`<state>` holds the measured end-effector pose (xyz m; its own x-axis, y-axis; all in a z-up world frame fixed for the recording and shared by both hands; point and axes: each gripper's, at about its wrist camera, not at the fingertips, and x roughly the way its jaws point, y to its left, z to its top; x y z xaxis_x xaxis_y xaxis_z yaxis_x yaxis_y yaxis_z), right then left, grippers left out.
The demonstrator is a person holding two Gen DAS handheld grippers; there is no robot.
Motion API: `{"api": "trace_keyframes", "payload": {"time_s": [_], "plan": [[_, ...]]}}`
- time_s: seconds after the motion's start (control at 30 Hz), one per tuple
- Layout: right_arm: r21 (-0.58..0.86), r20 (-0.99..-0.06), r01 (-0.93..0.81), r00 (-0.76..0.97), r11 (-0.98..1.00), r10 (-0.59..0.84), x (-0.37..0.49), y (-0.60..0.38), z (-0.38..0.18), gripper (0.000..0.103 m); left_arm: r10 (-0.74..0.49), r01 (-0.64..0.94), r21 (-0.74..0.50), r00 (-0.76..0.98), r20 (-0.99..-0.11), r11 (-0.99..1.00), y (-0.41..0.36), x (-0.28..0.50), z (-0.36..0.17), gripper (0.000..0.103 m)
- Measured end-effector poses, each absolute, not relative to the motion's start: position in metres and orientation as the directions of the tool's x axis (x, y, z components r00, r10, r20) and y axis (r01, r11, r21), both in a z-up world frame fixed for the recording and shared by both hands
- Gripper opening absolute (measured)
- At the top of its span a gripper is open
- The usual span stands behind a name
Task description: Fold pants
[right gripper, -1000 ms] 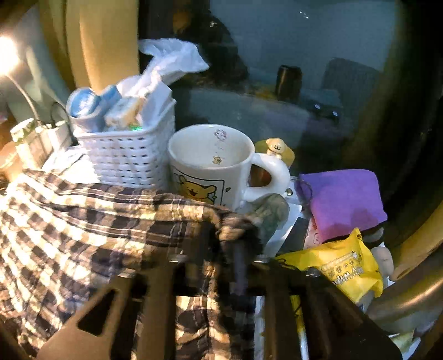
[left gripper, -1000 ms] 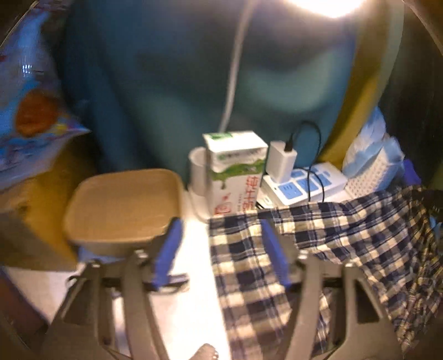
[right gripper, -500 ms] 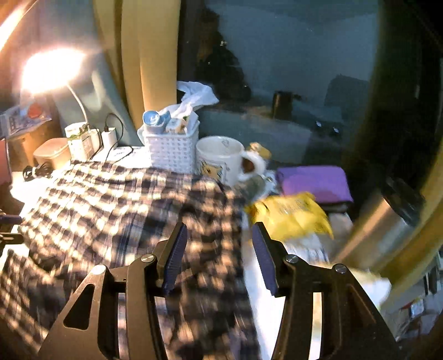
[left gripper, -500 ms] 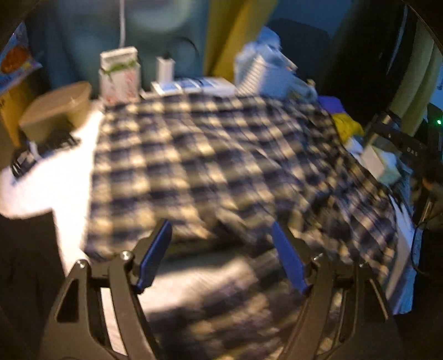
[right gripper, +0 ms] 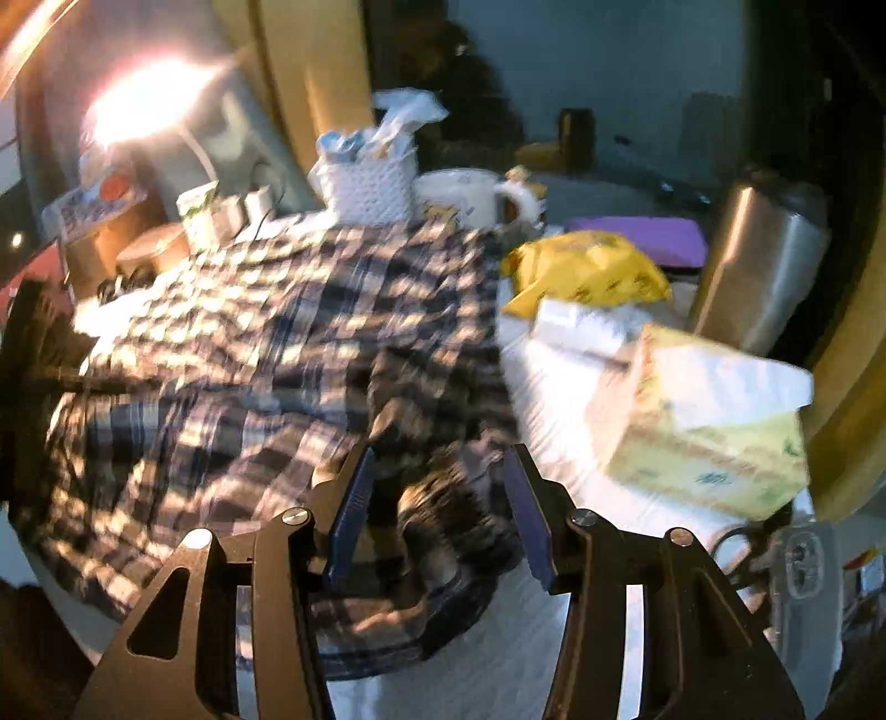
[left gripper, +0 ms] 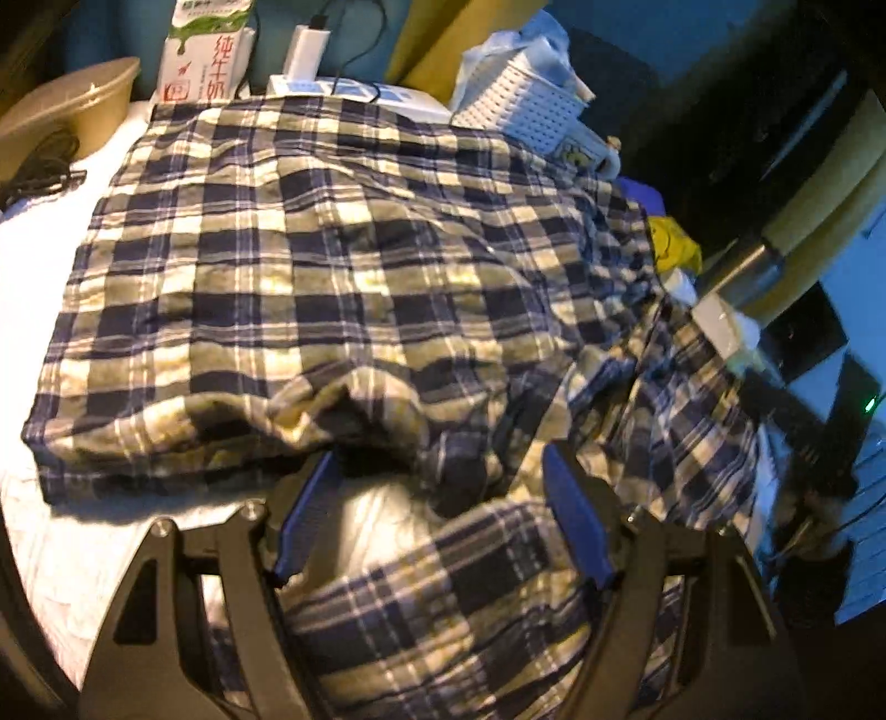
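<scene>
The blue and cream plaid pants (left gripper: 310, 266) lie spread over the white table (left gripper: 33, 232), with one layer folded over another. The fold's near edge bulges just beyond my left gripper (left gripper: 440, 498). The left jaws stand wide and are closing slightly; plaid cloth lies under and between them, untouched by the blue pads (left gripper: 307, 515). In the right wrist view the pants (right gripper: 266, 343) are blurred. My right gripper (right gripper: 440, 498) is open over a crumpled bunch of the cloth, and the pads (right gripper: 351, 509) stand clear of it.
Along the far edge stand a milk carton (left gripper: 205, 50), a power strip (left gripper: 360, 91), a white basket (left gripper: 526, 105) and a mug (right gripper: 465, 194). On the right lie a yellow bag (right gripper: 587, 271), a tissue pack (right gripper: 709, 421) and a steel flask (right gripper: 758, 266). A tan container (left gripper: 66, 116) sits far left.
Both grippers have drawn back from the far edge towards the near side. The right gripper let go of the cloth it held by the mug. The pants now lie folded over.
</scene>
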<state>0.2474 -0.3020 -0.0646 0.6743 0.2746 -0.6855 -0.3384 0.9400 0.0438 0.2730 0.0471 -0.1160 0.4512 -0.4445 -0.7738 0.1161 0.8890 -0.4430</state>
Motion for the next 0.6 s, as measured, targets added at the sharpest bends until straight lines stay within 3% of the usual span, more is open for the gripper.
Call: {"api": "trace_keyframes", "payload": {"time_s": [0.07, 0.13, 0.2, 0.23, 0.3, 0.6], "plan": [[0.009, -0.719, -0.343, 0.65, 0.939, 0.244, 0.25, -0.297, -0.078, 0.052, -0.411, 0.11, -0.408, 0.453, -0.791, 0.907, 0.048, 0.276, -0.116, 0.055], [-0.028, -0.736, -0.334, 0.644, 0.942, 0.207, 0.251, -0.294, -0.089, 0.052, -0.382, 0.119, -0.37, 0.451, -0.807, 0.921, 0.045, 0.276, -0.116, 0.03], [-0.014, -0.733, -0.333, 0.644, 0.943, 0.217, 0.249, -0.297, -0.092, 0.051, -0.378, 0.145, -0.351, 0.442, -0.813, 0.925, 0.04, 0.274, -0.117, 0.019], [-0.007, -0.73, -0.328, 0.647, 0.945, 0.219, 0.248, -0.3, -0.092, 0.045, -0.357, 0.16, -0.32, 0.445, -0.821, 0.934, 0.034, 0.272, -0.117, 0.015], [0.012, -0.719, -0.321, 0.655, 0.947, 0.231, 0.245, -0.302, -0.092, 0.025, -0.337, 0.176, -0.287, 0.454, -0.825, 0.941, 0.029, 0.271, -0.115, 0.01], [0.103, -0.649, -0.255, 0.715, 0.961, 0.259, 0.252, -0.315, -0.068, 0.021, -0.217, 0.133, -0.172, 0.6, -0.77, 0.976, 0.047, 0.295, -0.087, 0.007]]}}
